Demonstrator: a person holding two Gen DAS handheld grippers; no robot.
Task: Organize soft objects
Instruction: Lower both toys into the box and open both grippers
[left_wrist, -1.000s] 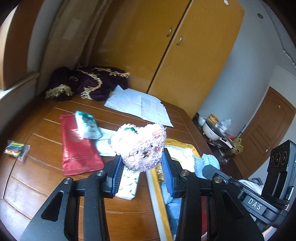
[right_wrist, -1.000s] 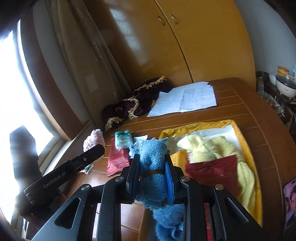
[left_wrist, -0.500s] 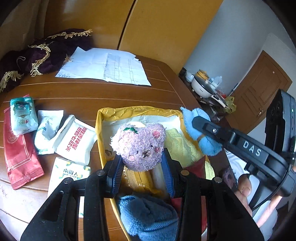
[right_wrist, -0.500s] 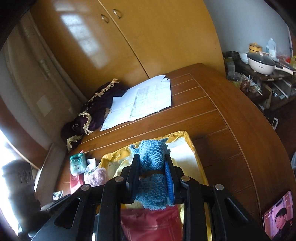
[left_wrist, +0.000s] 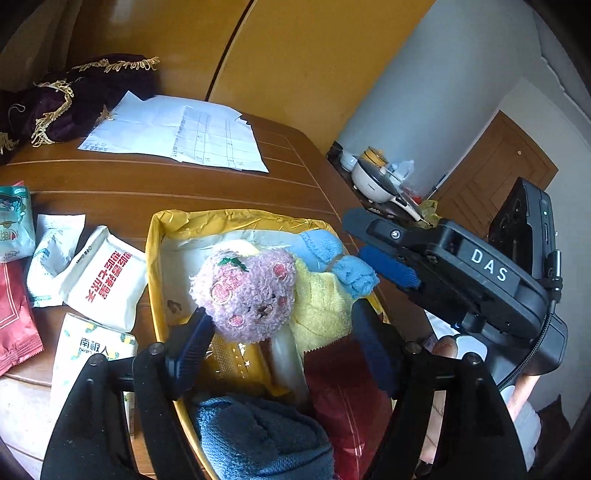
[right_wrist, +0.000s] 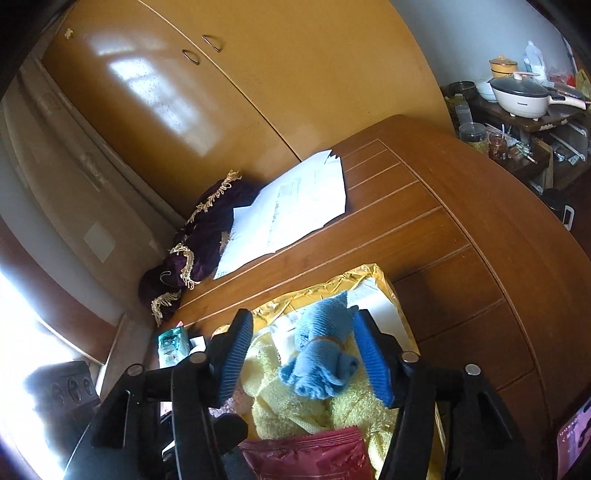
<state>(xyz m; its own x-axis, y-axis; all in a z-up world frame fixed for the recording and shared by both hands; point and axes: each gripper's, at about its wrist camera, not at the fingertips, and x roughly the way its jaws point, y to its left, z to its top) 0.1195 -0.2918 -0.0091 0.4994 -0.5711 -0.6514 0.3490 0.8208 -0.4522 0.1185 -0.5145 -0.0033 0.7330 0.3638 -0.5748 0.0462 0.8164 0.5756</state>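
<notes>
A pink plush bear (left_wrist: 247, 291) lies in the gold-lined yellow box (left_wrist: 229, 216), leaning on a yellow towel (left_wrist: 321, 306). My left gripper (left_wrist: 282, 347) is open, its fingers wide on either side of the bear. A light blue rolled towel (right_wrist: 321, 358) rests on the yellow towel (right_wrist: 280, 402) inside the box (right_wrist: 332, 284). My right gripper (right_wrist: 304, 356) is open around it without touching. The left wrist view also shows the blue towel (left_wrist: 347, 266) beside the right gripper's body (left_wrist: 461, 266). A dark blue towel (left_wrist: 258, 435) and a red packet (left_wrist: 340, 391) fill the box's near end.
Left of the box lie a white packet with red writing (left_wrist: 107, 280), a red packet (left_wrist: 14, 325) and other packets. Papers (left_wrist: 177, 136) and a purple fringed cloth (left_wrist: 74, 99) lie at the table's back, by the wardrobe. A side shelf holds a cooker (right_wrist: 517, 96).
Both grippers moved over the box and opened. The pink bear and the light blue towel were let go and now lie in the box.
</notes>
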